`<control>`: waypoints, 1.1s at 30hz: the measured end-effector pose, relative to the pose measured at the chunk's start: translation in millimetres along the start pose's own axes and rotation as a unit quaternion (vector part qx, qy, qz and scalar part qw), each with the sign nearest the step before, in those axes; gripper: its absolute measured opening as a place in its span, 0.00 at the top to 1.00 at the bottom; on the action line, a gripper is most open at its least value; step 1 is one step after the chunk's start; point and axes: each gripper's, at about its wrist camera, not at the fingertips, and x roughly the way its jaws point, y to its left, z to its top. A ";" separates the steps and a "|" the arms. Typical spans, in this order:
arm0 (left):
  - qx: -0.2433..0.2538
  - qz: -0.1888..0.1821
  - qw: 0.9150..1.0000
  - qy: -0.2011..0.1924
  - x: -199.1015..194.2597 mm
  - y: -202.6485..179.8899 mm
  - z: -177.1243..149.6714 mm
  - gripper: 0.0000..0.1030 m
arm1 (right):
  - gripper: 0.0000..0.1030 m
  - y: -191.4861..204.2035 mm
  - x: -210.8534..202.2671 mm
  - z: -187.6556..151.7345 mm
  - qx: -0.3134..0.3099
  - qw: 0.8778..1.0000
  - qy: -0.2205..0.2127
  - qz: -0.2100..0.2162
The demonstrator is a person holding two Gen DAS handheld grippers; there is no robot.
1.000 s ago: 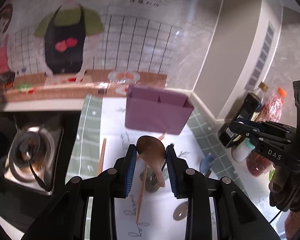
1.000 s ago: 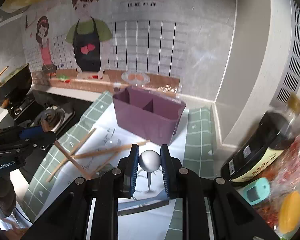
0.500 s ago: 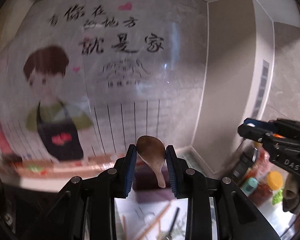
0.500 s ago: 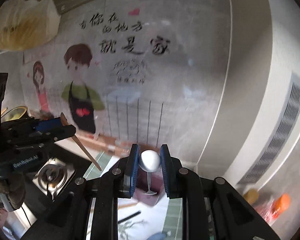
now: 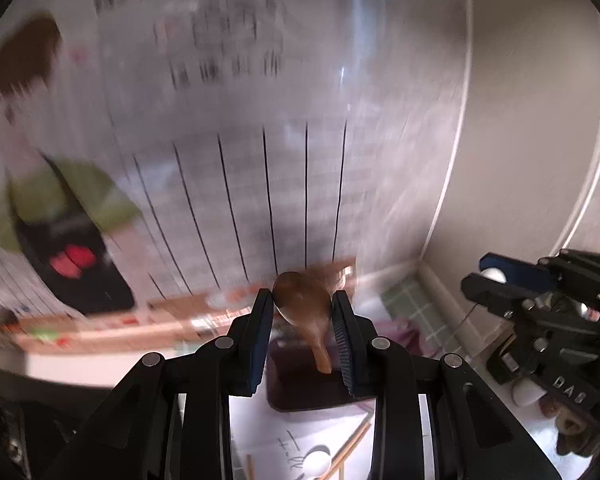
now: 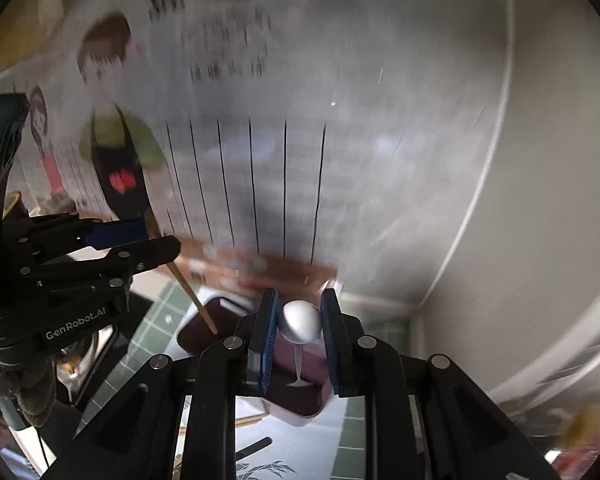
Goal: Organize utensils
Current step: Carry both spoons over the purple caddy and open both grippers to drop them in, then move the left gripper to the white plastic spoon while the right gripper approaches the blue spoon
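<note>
The left hand-held gripper [image 5: 302, 334] squeezed a brown wooden spoon [image 5: 303, 307], and the right hand-held gripper [image 6: 299, 336] squeezed a silver spoon [image 6: 301, 322]. Both hung above the purple box [image 6: 296, 394]. Best to lower them slowly, handles first, then let go.

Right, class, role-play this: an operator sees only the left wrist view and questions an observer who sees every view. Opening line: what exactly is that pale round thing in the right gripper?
Observer: A metal spoon. The right gripper is shut on its bowl, with the handle hanging down.
Operator: Hanging over what?
Observer: The purple utensil holder shows directly behind the handle.
Operator: Anything lying loose that I can't see?
Observer: A black utensil lies in front of the holder.
</note>
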 end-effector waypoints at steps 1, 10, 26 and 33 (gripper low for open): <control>-0.004 -0.003 1.000 0.011 12.6 1.2 -3.8 0.70 | 0.81 -1.6 10.7 -4.4 0.005 1.000 0.010 0.004; -0.020 -0.024 0.997 0.076 84.0 -1.7 -44.7 0.69 | 0.80 -11.7 85.0 -41.7 0.031 0.996 0.074 0.037; -0.039 -0.004 0.999 0.031 5.3 19.4 -75.8 0.38 | 0.29 -4.9 5.6 -77.7 -0.013 1.000 0.015 -0.019; -0.070 -0.001 0.995 0.068 -20.5 31.0 -148.9 0.37 | 0.10 9.4 -21.8 -137.2 -0.026 0.998 0.019 -0.049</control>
